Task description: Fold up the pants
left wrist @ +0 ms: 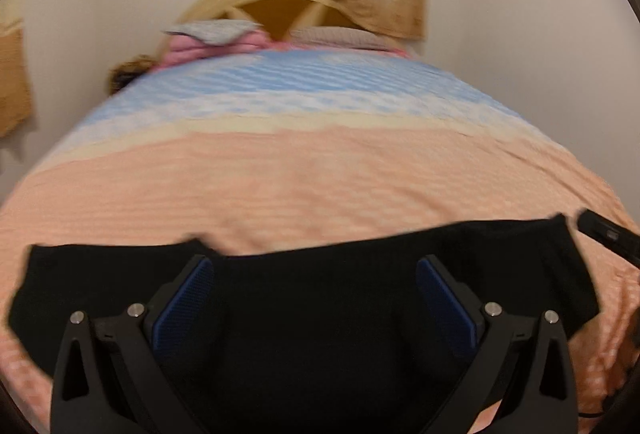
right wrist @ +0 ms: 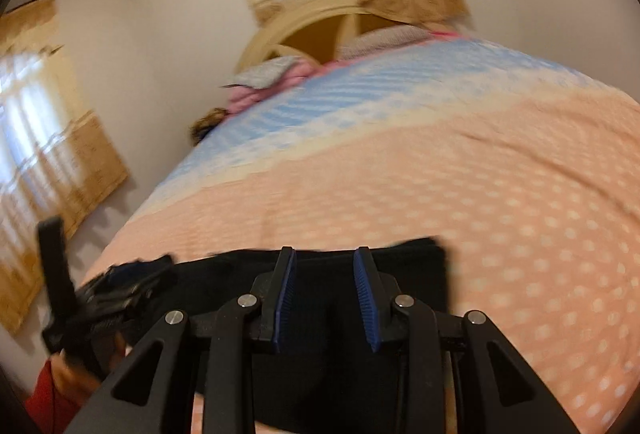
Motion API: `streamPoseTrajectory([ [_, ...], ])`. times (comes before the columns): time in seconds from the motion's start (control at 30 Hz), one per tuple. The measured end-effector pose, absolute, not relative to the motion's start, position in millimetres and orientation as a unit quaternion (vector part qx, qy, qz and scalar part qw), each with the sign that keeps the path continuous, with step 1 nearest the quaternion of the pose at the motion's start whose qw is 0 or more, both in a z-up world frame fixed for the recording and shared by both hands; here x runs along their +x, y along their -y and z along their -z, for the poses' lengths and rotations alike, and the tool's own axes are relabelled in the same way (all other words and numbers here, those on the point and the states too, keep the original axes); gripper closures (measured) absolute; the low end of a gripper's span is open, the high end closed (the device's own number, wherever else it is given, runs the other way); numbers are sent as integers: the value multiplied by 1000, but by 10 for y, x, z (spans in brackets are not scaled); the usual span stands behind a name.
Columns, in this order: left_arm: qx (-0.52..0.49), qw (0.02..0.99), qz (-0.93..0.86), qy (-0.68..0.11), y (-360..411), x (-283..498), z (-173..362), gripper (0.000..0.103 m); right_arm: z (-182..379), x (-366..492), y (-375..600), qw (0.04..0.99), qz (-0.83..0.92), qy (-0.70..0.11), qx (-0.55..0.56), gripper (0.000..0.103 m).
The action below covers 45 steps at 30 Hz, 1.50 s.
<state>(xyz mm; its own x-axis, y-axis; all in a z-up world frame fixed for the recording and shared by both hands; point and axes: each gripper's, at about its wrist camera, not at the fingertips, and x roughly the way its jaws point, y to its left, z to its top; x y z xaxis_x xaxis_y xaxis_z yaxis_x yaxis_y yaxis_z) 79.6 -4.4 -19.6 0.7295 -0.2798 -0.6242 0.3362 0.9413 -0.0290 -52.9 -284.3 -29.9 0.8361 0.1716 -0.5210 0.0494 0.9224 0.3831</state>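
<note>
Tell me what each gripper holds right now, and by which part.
Nothing is held. The left gripper stands wide open over the black pants on the bed; the right gripper is narrower, with a clear gap between its pads.

Both grippers are matte black plastic with two angled fingers, each finger faced with a ribbed dark blue pad (left wrist: 446, 304) and pinned by round silver screws (left wrist: 492, 309). The left gripper (left wrist: 314, 268) and right gripper (right wrist: 325, 262) share triangular cut-outs in their outer linkage arms. A thin black cable (right wrist: 458, 374) runs beside the right linkage. A red sleeve (right wrist: 50, 400) shows low at the left of the right wrist view
</note>
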Motion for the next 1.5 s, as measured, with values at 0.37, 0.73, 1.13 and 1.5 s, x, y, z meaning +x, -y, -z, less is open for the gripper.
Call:
streamPoseTrajectory([
  [0.37, -75, 940, -105, -317, -2125, 1075, 284, 0, 682, -107, 1409, 922, -136, -343, 115, 71],
  [0.73, -282, 877, -111, -372, -2555, 994, 857, 14, 890, -27, 1298, 916, -135, -361, 112, 54],
  [1.13, -267, 887, -109, -361, -2461, 1058, 890, 60, 857, -71, 1321, 913, -145, -359, 128, 50],
  [1.5, -243, 908, -83, -331, -2330, 967, 652, 83, 763, -89, 1427, 902, -166, -360, 174, 50],
])
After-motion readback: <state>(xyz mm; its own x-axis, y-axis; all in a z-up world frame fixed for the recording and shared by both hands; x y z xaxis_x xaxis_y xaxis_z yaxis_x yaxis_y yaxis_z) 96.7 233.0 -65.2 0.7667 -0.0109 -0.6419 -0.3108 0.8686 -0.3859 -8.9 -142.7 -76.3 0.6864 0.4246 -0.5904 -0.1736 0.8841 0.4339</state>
